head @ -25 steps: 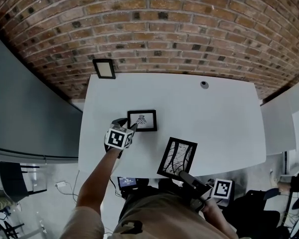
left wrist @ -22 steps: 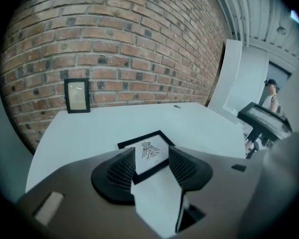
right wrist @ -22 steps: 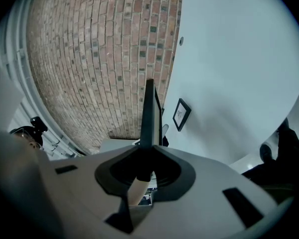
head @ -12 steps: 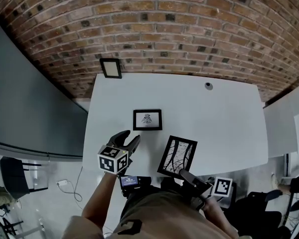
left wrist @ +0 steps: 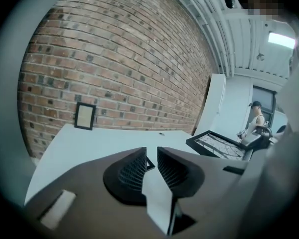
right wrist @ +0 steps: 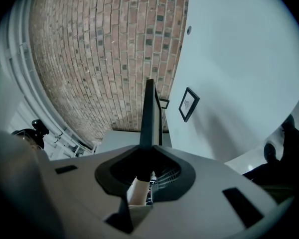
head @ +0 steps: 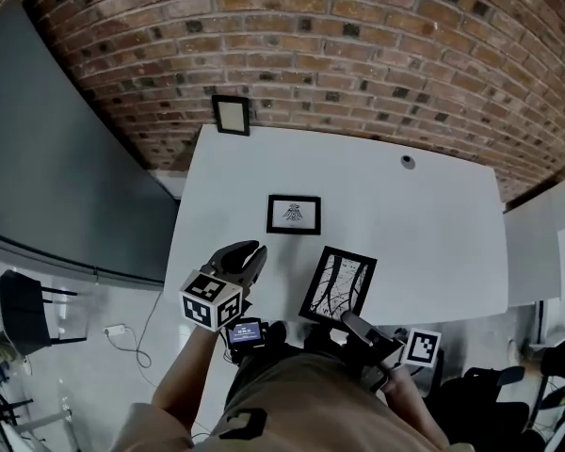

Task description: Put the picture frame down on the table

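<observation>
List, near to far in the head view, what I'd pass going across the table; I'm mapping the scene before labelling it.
large picture frame, held up at the near edge → small picture frame lying flat → small round object → propped frame at the far edge

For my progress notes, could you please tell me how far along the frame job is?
Done: the small frame lies flat on the table; the left gripper, jaws just closing on nothing, is clear of it. In hand: the right gripper grips the large frame. Left: laying it down.
</observation>
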